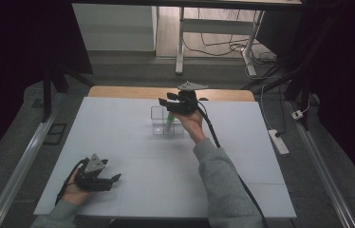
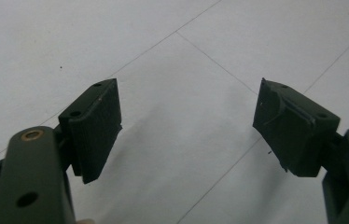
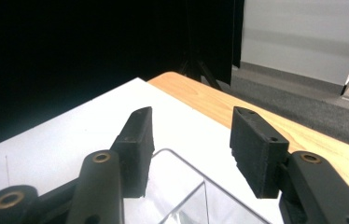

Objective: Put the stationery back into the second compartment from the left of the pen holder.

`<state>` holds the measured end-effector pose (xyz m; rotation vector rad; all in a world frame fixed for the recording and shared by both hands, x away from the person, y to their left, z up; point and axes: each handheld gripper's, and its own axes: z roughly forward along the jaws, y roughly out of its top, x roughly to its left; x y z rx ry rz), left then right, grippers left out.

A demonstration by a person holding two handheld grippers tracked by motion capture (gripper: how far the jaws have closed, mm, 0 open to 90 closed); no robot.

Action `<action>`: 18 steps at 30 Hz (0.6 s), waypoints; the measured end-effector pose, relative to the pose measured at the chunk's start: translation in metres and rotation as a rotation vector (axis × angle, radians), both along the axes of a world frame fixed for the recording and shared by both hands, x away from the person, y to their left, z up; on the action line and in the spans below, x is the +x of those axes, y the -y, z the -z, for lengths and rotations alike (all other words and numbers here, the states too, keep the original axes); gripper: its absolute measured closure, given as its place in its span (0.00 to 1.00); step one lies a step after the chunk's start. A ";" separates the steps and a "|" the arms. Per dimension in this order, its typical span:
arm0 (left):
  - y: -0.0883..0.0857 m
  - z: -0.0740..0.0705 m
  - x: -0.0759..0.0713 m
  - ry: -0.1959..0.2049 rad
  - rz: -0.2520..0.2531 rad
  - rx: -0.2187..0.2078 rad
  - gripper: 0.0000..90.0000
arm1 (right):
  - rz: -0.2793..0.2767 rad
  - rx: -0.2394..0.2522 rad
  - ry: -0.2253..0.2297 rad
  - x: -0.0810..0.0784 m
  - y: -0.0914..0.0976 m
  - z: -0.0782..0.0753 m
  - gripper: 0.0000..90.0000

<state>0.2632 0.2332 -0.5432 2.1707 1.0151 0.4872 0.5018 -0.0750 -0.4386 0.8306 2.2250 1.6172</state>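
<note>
A clear plastic box [image 1: 160, 121] stands on the white sheet [image 1: 118, 137] at the far middle of the table, with a green object [image 1: 170, 124] upright inside it. My right gripper [image 1: 165, 104] hovers just over the box's top, pointing left. In the right gripper view the right gripper [image 3: 191, 135] is open with nothing between its pads, and the box's clear rim [image 3: 182, 164] lies right below them. My left gripper [image 1: 115, 180] rests near the front left of the sheet. Its jaws stand wide apart in the left gripper view [image 2: 189, 107], over bare white sheet.
The wooden table edge [image 1: 133, 91] shows beyond the sheet at the far side. A power strip [image 1: 278, 141] and cables lie on the floor at the right. White desk legs [image 1: 180, 42] stand farther back. Dark curtains hang at both sides.
</note>
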 end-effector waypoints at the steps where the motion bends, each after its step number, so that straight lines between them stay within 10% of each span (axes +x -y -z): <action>1: 0.000 0.000 0.000 0.001 -0.003 -0.003 0.26 | -0.003 -0.003 -0.006 -0.001 0.001 0.000 0.54; 18: 0.001 -0.001 -0.001 0.003 -0.006 -0.008 0.26 | -0.031 -0.061 -0.016 -0.020 0.021 -0.006 0.54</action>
